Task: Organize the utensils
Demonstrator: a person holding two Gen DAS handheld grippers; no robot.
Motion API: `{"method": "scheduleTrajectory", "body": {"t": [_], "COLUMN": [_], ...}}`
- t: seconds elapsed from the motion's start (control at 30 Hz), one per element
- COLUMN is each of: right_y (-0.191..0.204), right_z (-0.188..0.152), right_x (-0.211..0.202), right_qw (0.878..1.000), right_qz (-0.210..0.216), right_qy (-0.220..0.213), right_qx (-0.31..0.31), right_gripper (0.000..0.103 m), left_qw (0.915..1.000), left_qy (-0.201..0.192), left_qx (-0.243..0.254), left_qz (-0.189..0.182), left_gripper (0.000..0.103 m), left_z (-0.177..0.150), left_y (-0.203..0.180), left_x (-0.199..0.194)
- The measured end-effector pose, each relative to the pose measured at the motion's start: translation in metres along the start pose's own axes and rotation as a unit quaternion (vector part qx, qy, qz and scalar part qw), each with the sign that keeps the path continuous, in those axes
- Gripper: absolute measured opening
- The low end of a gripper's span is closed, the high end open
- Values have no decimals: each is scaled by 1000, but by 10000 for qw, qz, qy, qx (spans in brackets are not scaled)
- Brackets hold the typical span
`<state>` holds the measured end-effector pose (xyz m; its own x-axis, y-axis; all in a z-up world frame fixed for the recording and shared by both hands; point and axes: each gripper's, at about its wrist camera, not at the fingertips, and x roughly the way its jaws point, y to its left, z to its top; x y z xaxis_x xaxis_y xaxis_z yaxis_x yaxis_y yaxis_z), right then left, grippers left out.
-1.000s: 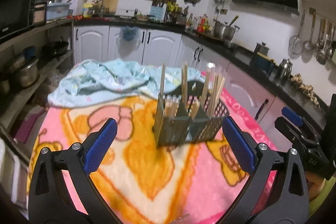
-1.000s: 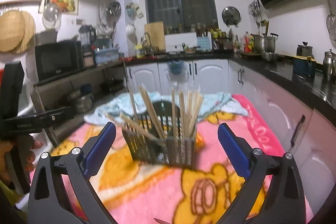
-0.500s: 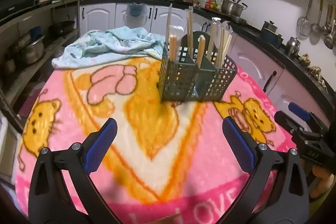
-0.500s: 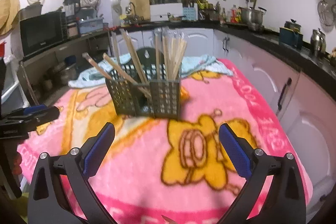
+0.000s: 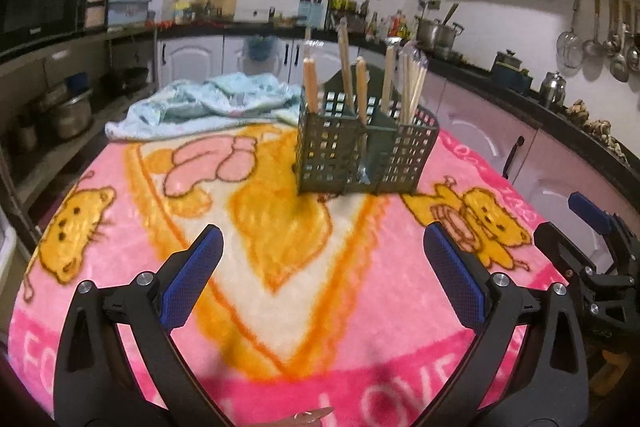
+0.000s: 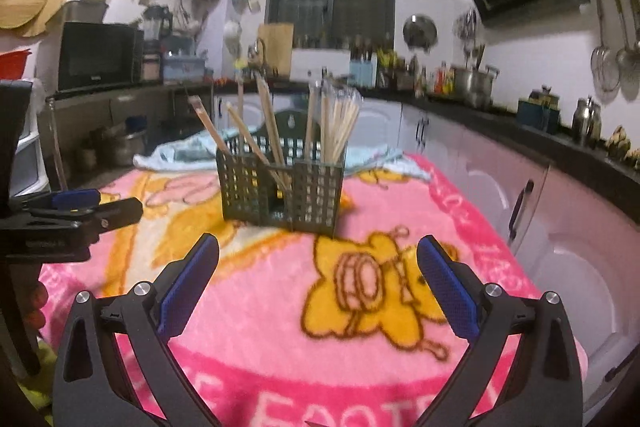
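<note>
Both grippers retreated; chopsticks (image 6: 334, 123) stand upright in caddy (image 6: 280, 183).

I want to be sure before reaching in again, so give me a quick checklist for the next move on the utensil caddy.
1. Left gripper open and empty: ok.
2. Right gripper open and empty: ok.
3. Caddy upright on the blanket: ok.
4. Chopsticks all inside the caddy, none loose on the blanket: ok as far as both views show.
5. Chopsticks sorted by compartment: cannot tell; several lean at angles across the left side.
6. Clear path from both grippers to the caddy: ok, only bare blanket lies between.
</note>
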<state>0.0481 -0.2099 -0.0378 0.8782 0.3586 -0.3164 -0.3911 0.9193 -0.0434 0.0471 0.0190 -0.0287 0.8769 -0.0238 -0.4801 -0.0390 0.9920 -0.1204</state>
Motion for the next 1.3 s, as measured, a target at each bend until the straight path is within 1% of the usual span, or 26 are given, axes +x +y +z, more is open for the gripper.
{"method": "scheduleTrajectory", "body": {"t": [0.07,0.17,0.33,0.57,1.3], "right_y": [2,0,-3,-3,3], "right_z": [-2,-4,-4,-6,-7], "right_x": [-3,-6,-8,-9,-9], "right_qw": [9998,9994,9986,9984,9988], "right_qz": [-2,-4,-115,-149,-73], "right_qy": [-178,-348,-492,-465,-427], "right_qx": [-38,66,167,295,237], "right_gripper": [97,97,97,97,97], "left_qw": [9997,9995,9988,9984,9982], "left_qy": [-208,-280,-434,-528,-570], "left_qx": [91,124,216,201,171], "left_qz": [69,23,-39,-53,-13], "left_gripper": [92,92,92,92,92], "left_z": [-3,-6,-7,-6,-3], "left_y": [-2,-5,-11,-11,-12], "left_x": [-3,-4,-8,-12,-17]}}
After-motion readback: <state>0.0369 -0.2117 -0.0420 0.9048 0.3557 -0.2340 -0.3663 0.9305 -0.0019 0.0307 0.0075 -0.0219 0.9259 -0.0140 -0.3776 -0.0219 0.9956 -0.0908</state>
